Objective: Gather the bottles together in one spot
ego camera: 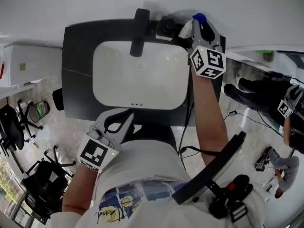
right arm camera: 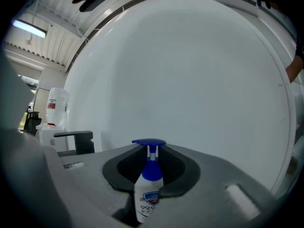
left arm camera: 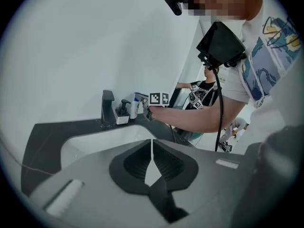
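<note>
A dark countertop point(ego camera: 76, 56) holds a white sink basin point(ego camera: 109, 70), with a black faucet point(ego camera: 138, 25) at the back and a black pump dispenser point(left arm camera: 124, 109) just beside it. The right forearm reaches to the back right corner. There the right gripper point(right arm camera: 152, 151) pinches an upright white pump bottle point(right arm camera: 148, 194) with a blue pump, a shield logo and "99.9". The left gripper point(left arm camera: 152, 144) tilts down at the basin's near edge, jaws pressed together, empty.
</note>
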{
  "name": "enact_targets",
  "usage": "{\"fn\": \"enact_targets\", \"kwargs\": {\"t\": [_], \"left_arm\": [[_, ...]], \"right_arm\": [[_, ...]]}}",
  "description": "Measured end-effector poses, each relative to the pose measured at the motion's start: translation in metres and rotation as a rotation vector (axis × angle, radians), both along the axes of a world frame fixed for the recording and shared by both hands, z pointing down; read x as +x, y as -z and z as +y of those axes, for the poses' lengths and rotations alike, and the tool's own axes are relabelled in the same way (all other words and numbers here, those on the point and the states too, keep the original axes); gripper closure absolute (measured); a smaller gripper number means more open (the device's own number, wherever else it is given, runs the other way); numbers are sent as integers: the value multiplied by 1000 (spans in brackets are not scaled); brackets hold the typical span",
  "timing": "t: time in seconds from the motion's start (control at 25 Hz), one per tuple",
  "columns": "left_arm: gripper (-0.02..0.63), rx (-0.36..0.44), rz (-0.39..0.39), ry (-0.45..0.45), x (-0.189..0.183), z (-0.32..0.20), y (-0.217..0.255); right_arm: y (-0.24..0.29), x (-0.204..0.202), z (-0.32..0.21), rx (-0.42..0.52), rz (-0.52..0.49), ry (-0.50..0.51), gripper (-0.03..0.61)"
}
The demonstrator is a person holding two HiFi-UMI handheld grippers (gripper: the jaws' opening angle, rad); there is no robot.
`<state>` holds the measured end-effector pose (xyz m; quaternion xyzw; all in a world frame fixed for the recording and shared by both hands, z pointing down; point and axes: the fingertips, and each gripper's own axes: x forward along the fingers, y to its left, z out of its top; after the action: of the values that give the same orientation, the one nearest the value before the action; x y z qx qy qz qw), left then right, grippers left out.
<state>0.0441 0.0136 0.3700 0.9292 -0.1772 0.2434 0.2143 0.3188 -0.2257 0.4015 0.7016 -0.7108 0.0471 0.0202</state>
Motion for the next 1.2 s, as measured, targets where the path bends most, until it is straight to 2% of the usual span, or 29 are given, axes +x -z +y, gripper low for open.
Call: {"fn": "enact_targets", "kwargs": {"t": [0.24,0.4,0.64,0.76,0.92,1.2], "left_arm": [[597,-13,3,-2,6,-2,-2],[597,-13,3,-6,7,1,-2],[597,-14,6,-15,10,3,-3],[597,-12,11,-20,10,5,0],[597,-15,12,-22,9,7,-1],[597,-9,23,-30,10,7,-1]], "right_arm": [[-3,1,7,48,8,-38,509],[-6,-5,17,71,53,-25,506],[-13,-8,20,50,105,-17,499],[-10,-6,21,44,111,-22,457],[-8,-2,21,36,101,-17,367],[-8,-1,22,26,110,-9,327]]}}
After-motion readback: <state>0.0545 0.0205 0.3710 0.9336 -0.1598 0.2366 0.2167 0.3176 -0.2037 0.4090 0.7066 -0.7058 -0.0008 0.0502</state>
